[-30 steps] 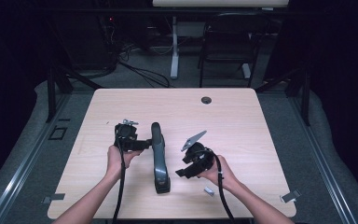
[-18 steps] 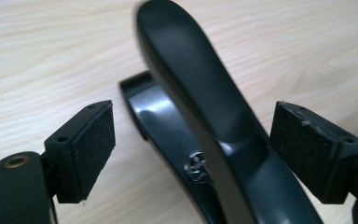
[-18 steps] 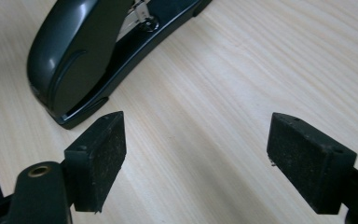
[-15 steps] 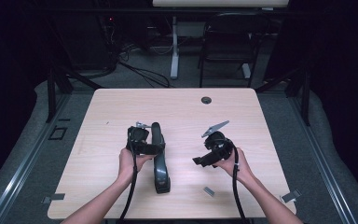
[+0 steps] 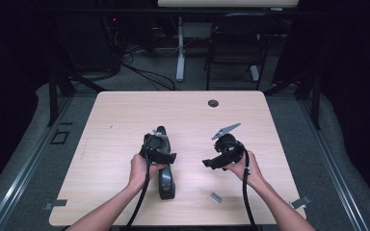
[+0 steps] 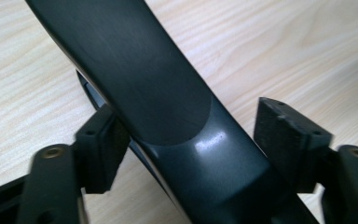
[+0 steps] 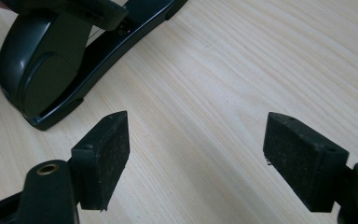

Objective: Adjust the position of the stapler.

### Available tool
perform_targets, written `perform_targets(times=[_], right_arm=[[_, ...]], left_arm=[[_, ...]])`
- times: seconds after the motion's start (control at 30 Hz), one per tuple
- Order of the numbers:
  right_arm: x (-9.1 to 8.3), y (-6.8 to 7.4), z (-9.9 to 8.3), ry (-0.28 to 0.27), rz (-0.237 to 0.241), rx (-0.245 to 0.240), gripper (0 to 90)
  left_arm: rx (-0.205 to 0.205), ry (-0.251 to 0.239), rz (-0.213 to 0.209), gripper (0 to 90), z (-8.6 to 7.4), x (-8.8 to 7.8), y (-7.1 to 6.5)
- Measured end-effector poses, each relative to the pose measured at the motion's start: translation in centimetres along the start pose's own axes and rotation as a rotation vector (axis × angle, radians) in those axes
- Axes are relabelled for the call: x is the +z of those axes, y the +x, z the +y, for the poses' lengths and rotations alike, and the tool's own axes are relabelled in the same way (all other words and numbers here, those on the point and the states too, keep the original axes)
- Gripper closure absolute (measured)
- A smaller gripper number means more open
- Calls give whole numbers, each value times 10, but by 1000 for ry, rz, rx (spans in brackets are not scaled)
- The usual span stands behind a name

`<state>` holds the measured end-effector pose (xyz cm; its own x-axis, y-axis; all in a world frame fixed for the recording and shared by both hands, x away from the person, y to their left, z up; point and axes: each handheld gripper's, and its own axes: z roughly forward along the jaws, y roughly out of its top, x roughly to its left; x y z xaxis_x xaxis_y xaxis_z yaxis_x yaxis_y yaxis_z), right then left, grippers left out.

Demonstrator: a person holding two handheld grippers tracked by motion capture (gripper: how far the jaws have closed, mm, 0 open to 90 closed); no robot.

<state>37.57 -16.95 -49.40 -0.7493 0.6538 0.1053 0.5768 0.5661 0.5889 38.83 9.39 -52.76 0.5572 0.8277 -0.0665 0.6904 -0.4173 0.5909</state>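
A long black stapler (image 5: pixel 166 184) lies on the wooden table (image 5: pixel 125 120), pointing away from the person. My left gripper (image 5: pixel 165 157) is straddling its middle. In the left gripper view (image 6: pixel 191 140) the stapler's body (image 6: pixel 168 102) runs between the jaws. One pad (image 6: pixel 103 148) is against its side, and the other pad (image 6: pixel 289 140) stands off with a strip of table showing. These jaws have just been closing. My right gripper (image 5: pixel 212 162) hovers to the stapler's right, open over bare wood (image 7: pixel 205 154). Its jaws have just closed a little, and nothing is between them. The stapler's rounded end (image 7: pixel 42 70) is at the upper left of that view.
A small grey piece (image 5: pixel 215 197) lies near the table's front edge, right of the stapler. A round cable hole (image 5: pixel 213 103) sits near the far edge. Tape marks (image 5: pixel 53 205) sit by the front corners. A chair (image 5: pixel 233 53) and a desk leg stand beyond the table.
The left hand slid right, bringing its gripper over the stapler. The right hand drew away from the stapler to the right and slightly farther back on the table.
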Motion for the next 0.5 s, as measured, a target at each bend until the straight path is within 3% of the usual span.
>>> perform_targets(times=[0.13,0.5], right_arm=[[-1,-1,0,-4,-1,-2,227],[-1,-4,-2,-5,2,1,236]], left_arm=[[-4,-8,-40,402,0,-1,3],[116,3,-170,508,1,-1,-4]])
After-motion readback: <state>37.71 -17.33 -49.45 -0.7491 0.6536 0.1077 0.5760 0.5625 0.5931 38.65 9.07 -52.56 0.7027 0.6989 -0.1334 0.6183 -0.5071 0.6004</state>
